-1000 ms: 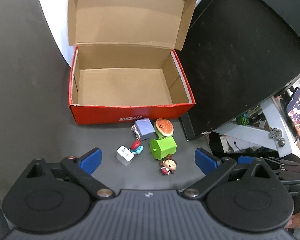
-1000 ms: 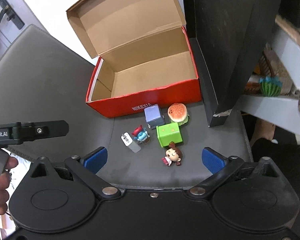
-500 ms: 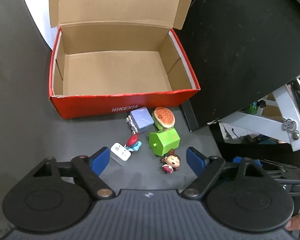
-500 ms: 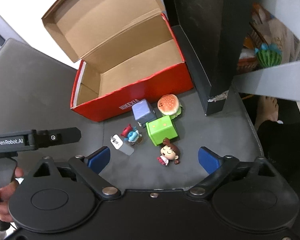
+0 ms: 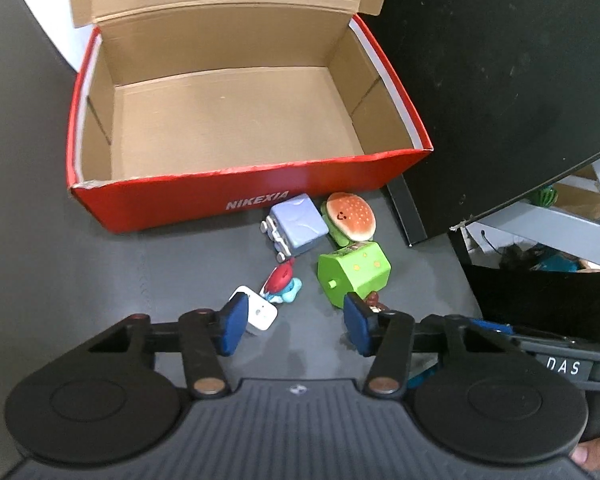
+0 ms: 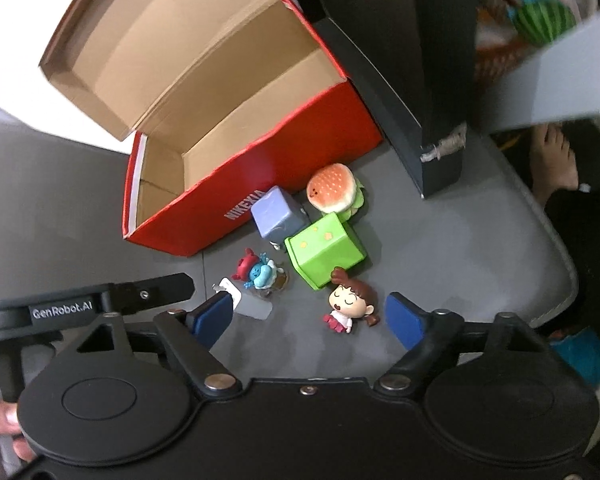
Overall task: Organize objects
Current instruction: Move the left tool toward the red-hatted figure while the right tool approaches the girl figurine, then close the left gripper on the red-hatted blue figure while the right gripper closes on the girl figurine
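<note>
An open red shoebox with an empty cardboard inside stands on a grey cushion. In front of it lie a lavender cube, a burger toy, a green block, a red and blue figure and a white charger. My left gripper hovers low over the charger and figure, its jaws closing with no pad pressing on anything. A doll lies between the fingers of my right gripper, whose jaws are also closing without touching it. In the left wrist view the doll is mostly hidden.
A tall black panel stands right of the box, close to the burger. The cushion's edge curves away at the right, with a person's foot beyond it. The left gripper's body reaches in beside my right one.
Both grippers have come down closer to the toys and their jaws have narrowed. The right wrist view has rolled, so the box now sits tilted. No toy has moved.
</note>
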Demonstrator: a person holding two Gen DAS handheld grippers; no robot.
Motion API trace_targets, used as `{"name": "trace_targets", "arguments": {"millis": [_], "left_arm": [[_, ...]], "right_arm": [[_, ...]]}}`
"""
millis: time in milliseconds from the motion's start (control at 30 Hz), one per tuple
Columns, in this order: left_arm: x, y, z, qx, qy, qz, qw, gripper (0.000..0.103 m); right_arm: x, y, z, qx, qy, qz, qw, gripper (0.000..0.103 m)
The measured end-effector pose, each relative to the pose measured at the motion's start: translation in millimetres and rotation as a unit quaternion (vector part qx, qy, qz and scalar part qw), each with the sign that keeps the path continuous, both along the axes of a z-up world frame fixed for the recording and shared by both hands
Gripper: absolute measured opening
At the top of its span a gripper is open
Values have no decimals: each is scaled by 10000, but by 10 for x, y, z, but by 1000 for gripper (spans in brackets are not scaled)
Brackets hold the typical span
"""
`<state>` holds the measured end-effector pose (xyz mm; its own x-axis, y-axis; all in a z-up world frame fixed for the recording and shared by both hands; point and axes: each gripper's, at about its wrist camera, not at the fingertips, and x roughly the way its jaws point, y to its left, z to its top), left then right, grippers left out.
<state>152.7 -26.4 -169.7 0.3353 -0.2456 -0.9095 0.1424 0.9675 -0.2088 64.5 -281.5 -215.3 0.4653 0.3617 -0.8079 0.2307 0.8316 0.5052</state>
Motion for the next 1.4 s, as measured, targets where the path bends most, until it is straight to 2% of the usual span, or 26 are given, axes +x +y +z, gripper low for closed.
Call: {"name": "trace_targets", "arguments": {"millis": [167,600,1200,1333,1400], "left_arm": [[111,-127,-133,104,92,-195,9997,51],[370,-232,-431,365,371,-391,9979,51],[471,-373,-852,938,693,-623,9912,50],[483,-407,-918,1011,763,-676,9896,41],[482,-416,-945,1054,795,-695,9888,30]], "right_arm": [[13,-64,-140,166,171,-227,9995,73],[79,66,-416,-4,371,-282,9989,56],[147,173,-609,-213,487,-270,9982,53],[175,198,-651,-291,517,-276,9979,52],[201,229,-660,-331,488,-257,9979,43]]}}
